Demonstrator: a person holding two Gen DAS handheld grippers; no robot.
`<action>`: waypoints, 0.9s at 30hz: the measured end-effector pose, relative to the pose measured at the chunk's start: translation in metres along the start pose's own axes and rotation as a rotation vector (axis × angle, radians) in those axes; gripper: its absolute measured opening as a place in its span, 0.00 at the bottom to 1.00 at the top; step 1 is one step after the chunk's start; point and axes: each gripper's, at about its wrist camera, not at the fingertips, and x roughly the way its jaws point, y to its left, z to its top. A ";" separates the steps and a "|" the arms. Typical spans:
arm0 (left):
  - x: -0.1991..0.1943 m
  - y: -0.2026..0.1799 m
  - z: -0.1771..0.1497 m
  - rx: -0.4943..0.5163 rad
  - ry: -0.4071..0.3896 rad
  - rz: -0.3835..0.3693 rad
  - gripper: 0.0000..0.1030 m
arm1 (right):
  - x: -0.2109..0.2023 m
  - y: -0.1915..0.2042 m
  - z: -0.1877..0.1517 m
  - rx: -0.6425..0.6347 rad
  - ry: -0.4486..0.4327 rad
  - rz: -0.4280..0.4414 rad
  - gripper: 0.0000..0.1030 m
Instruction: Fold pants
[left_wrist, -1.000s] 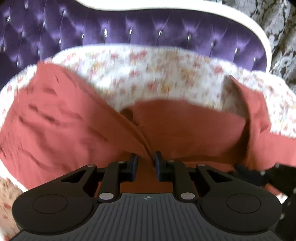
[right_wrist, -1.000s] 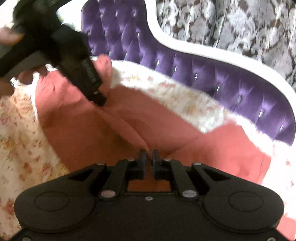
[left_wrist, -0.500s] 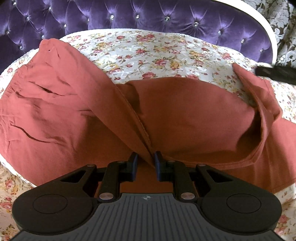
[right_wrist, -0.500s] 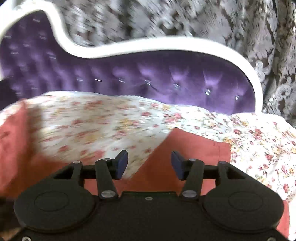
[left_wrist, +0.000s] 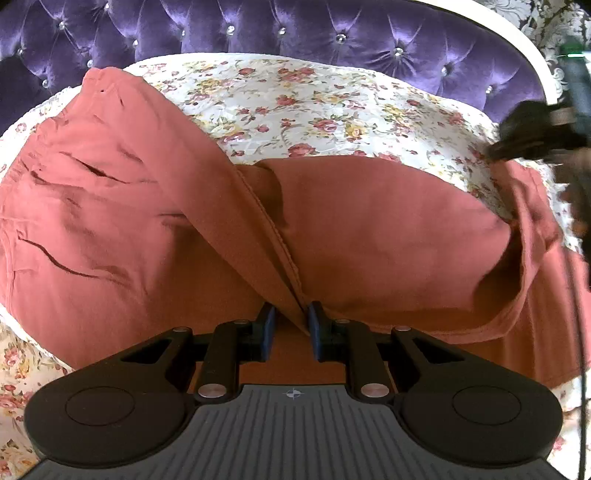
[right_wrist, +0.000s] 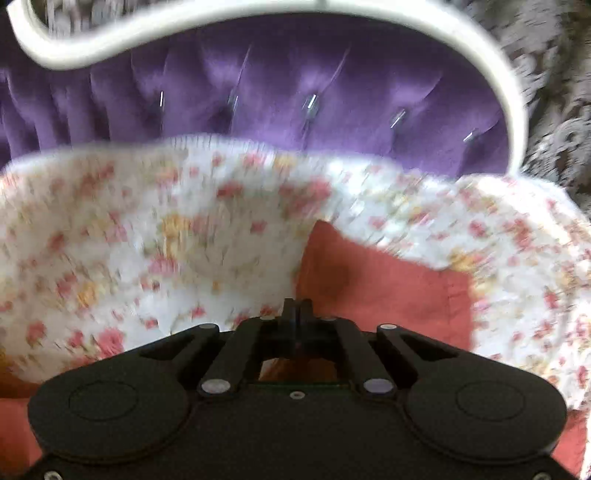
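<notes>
The rust-red pants (left_wrist: 369, 236) lie spread on a floral bedspread (left_wrist: 295, 107). My left gripper (left_wrist: 290, 317) is shut on a seamed fold of the pants near their crotch. In the left wrist view the right gripper (left_wrist: 535, 136) shows as a dark blur at the far right, at the end of one pant leg. In the blurred right wrist view my right gripper (right_wrist: 296, 306) has its fingers together at the corner of a pant leg (right_wrist: 388, 288); whether cloth is pinched between them is not clear.
A purple tufted headboard (left_wrist: 332, 40) with a white frame (right_wrist: 509, 92) runs along the back of the bed. Patterned grey curtain (right_wrist: 554, 110) hangs behind it. The floral bedspread (right_wrist: 147, 240) lies between the pants and the headboard.
My right gripper let go of the pants' middle, swung to the right leg end, opened, and has now closed there. My left gripper stayed shut on the fold.
</notes>
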 end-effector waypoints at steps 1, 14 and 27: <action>0.000 0.001 0.000 -0.004 0.001 -0.003 0.19 | -0.020 -0.010 -0.002 0.021 -0.059 0.010 0.06; 0.000 -0.005 -0.002 0.023 -0.014 0.028 0.19 | -0.154 -0.135 -0.149 0.314 -0.206 -0.003 0.06; 0.000 -0.012 -0.003 0.060 -0.014 0.065 0.19 | -0.139 -0.184 -0.221 0.591 -0.170 0.014 0.53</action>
